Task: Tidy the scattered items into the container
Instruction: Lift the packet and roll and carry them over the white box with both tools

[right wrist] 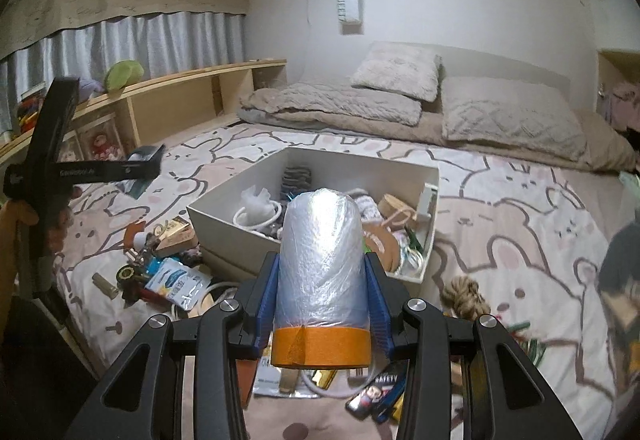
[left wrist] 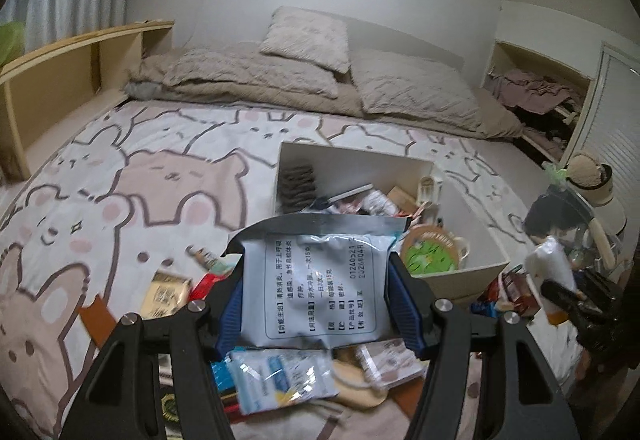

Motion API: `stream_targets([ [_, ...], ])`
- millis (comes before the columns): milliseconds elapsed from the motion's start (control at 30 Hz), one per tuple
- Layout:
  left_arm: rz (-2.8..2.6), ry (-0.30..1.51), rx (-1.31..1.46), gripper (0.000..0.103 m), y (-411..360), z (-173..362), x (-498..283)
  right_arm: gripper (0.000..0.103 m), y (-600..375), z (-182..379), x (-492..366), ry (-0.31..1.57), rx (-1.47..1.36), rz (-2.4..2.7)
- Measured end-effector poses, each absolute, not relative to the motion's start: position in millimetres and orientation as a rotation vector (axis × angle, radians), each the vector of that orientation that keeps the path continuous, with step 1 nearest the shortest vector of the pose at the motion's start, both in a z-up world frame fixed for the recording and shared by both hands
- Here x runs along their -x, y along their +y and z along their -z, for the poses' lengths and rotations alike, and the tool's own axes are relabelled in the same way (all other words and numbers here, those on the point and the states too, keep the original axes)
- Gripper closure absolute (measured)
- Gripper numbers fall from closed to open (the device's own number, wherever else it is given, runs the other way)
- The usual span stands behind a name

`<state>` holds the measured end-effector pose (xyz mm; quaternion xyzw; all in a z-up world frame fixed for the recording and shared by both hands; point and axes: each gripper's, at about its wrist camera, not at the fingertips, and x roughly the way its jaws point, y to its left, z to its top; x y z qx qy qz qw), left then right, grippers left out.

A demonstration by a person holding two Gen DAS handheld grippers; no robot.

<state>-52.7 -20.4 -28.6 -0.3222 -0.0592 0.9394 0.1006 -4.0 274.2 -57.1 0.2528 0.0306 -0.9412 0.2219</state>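
In the left wrist view my left gripper (left wrist: 316, 264) is shut on a silver-white medicine sachet (left wrist: 320, 280) with printed text, held above the bed just short of the white box (left wrist: 460, 272). The box holds a comb, a round green-lidded cup (left wrist: 430, 250) and several small items. In the right wrist view my right gripper (right wrist: 322, 260) is shut on a roll of clear plastic film with an orange tape band (right wrist: 322, 272), held upright in front of the same white box (right wrist: 216, 216). The right gripper with its roll (left wrist: 550, 276) also shows at the right edge of the left wrist view.
Scattered packets, cards and small items lie on the bear-print bedspread (left wrist: 120, 200) below both grippers and left of the box (right wrist: 168, 272). A knotted rope (right wrist: 466, 296) lies to the right. Pillows (right wrist: 508, 116) sit at the bed head; a wooden shelf (right wrist: 192, 88) runs along the left.
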Motion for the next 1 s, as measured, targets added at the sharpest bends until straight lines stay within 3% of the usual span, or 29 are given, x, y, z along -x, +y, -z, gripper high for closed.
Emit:
stream_targets([
  [633, -2.71, -0.136, 0.896, 0.04, 35, 8, 89, 0.061, 285, 35, 63, 0.17, -0.707, 2.486],
  [1000, -2.669, -0.158, 0.943, 0.04, 52, 22, 112, 0.061, 274, 48, 104, 0.328, -0.786, 2.376],
])
